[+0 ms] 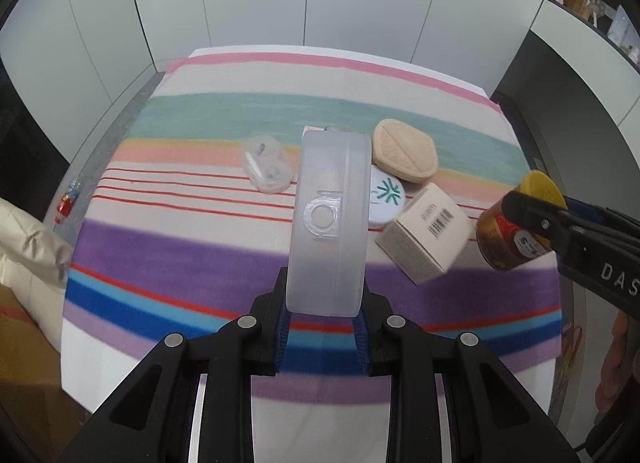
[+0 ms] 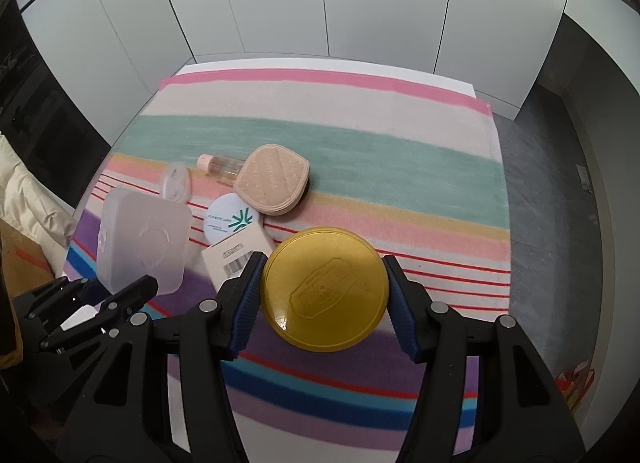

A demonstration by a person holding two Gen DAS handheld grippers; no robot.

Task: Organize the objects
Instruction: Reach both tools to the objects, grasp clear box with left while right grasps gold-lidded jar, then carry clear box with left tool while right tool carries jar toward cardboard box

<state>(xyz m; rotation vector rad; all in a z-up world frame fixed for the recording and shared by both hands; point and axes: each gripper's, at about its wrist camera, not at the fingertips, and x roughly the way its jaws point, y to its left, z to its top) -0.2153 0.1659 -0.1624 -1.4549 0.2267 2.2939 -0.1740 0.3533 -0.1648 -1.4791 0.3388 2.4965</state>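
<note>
Left wrist — frosted case clamped edgewise between fingers

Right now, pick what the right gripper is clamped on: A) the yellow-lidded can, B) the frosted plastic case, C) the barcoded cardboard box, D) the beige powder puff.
A: in the right wrist view the right gripper has both blue pads against the yellow-lidded can, while the left gripper holds the frosted plastic case on edge.

Yellow-lidded can, rainbow-striped cloth
</note>
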